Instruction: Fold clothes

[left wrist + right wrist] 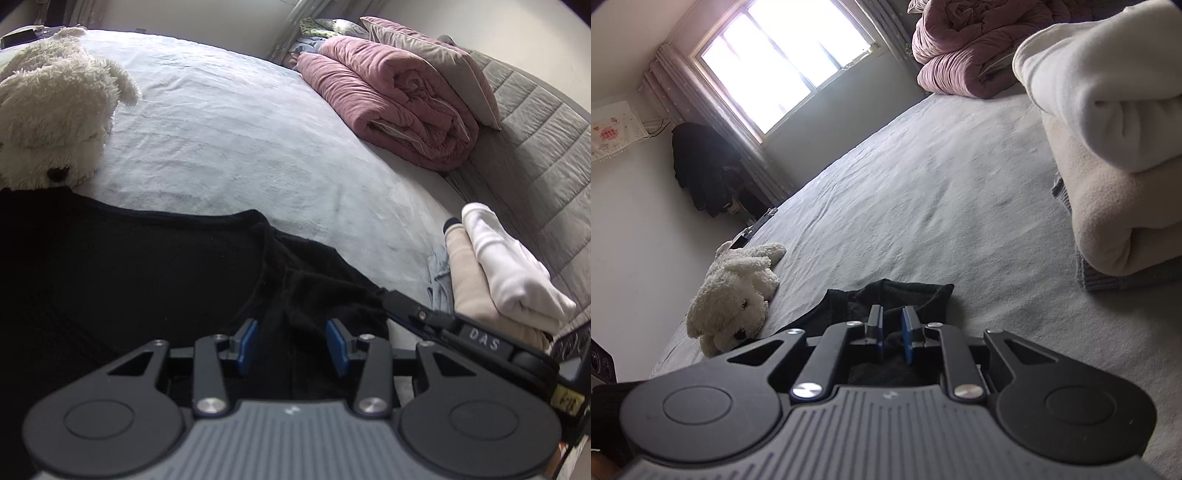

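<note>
Garment (129,266) edge, open bedsheet (221,140) beyond

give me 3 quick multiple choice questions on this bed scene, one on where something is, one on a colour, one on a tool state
1. Where does the plush dog lie?
A. on the folded pile
B. on the bed beside the black garment
C. on the pink quilt

2. What colour is the top item of the folded pile?
A. white
B. black
C. pink

3. How is the left tool?
A. shut on the plush dog
B. out of view
C. open over the black garment

Answers:
1 B, the dog rests on the sheet at the edge of the black garment.
2 A, a white fold tops the beige one.
3 C, its blue pads stand apart above the dark cloth.
</note>
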{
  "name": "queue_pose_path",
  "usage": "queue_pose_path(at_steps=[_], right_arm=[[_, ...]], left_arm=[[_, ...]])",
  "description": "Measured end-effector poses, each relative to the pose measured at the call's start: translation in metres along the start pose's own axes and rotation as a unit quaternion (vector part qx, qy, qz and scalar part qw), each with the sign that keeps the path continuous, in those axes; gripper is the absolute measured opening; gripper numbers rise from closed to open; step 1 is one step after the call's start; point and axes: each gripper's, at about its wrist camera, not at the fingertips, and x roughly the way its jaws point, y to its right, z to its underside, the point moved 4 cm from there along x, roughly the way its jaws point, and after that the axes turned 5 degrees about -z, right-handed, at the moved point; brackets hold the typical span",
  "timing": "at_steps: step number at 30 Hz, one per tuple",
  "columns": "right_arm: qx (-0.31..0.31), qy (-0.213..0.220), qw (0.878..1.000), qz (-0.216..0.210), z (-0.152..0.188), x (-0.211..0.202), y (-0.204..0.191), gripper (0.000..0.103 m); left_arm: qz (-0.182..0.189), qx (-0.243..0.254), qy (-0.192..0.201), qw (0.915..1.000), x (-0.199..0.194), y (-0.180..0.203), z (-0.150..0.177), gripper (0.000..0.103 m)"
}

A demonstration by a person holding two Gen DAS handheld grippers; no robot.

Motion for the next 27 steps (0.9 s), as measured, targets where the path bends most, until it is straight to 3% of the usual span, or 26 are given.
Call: queue_pose_path(at_steps=[4,8,9,10,11,12,14,17,18,20,21,22,24,27], right_arm=[[-0.003,-0.017,1.0,-0.008,-0.003,-0.004,-0.003,0.017],[0.012,-0.035,0.999,-0.017,0.001,0.003,0.001,0.017],[0.016,-0.04,0.999,-0.016,0.003,0.006,0.003,0.017],[0.017,-0.046,0.999,-0.015,0.005,0.009,0.004,0.017],[0.01,-0.051,0.999,-0.002,0.007,0.011,0.005,0.017],[0.003,-0.056,0.998,0.013,0.009,0.014,0.007,0.017],[-0.013,-0.06,0.997,0.039,0.012,0.018,0.009,0.004],[-0.01,-0.057,0.998,0.039,0.012,0.017,0.011,0.004],[-0.011,-0.056,0.998,0.035,0.012,0.016,0.01,0.004],[-0.011,-0.054,0.998,0.029,0.011,0.015,0.007,0.018],[-0.015,-0.052,0.998,0.026,0.01,0.014,0.004,0.018],[-0.021,-0.049,0.998,0.025,0.009,0.012,0.002,0.018],[-0.027,-0.044,0.998,0.024,0.007,0.011,-0.001,0.018],[-0.024,-0.048,0.998,0.027,0.009,0.015,0.0,0.018]], left_arm=[[0.028,-0.027,-0.044,0.9983,-0.001,-0.006,0.017,0.039],[0.061,-0.076,-0.057,0.9936,0.01,-0.011,0.027,0.035],[0.063,-0.089,-0.055,0.9925,0.012,-0.012,0.029,0.028],[0.062,-0.101,-0.052,0.9916,0.014,-0.014,0.03,0.01],[0.057,-0.107,-0.047,0.9916,0.014,-0.015,0.032,0.002],[0.054,-0.106,-0.042,0.992,0.011,-0.015,0.034,0.002],[0.047,-0.106,-0.033,0.9927,0.005,-0.015,0.037,0.002],[0.039,-0.084,-0.039,0.9949,0.002,-0.016,0.04,0.002],[0.038,-0.074,-0.043,0.9956,0.003,-0.016,0.041,0.003],[0.032,-0.048,-0.038,0.9976,0.0,-0.013,0.039,0.007],[0.028,-0.035,-0.026,0.9986,-0.004,-0.01,0.037,0.015],[0.024,-0.023,-0.014,0.9993,-0.009,-0.008,0.036,0.035],[0.017,-0.009,-0.002,0.9998,-0.01,-0.005,0.035,0.053],[0.006,0.006,0.007,0.9999,-0.006,-0.001,0.037,0.05]])
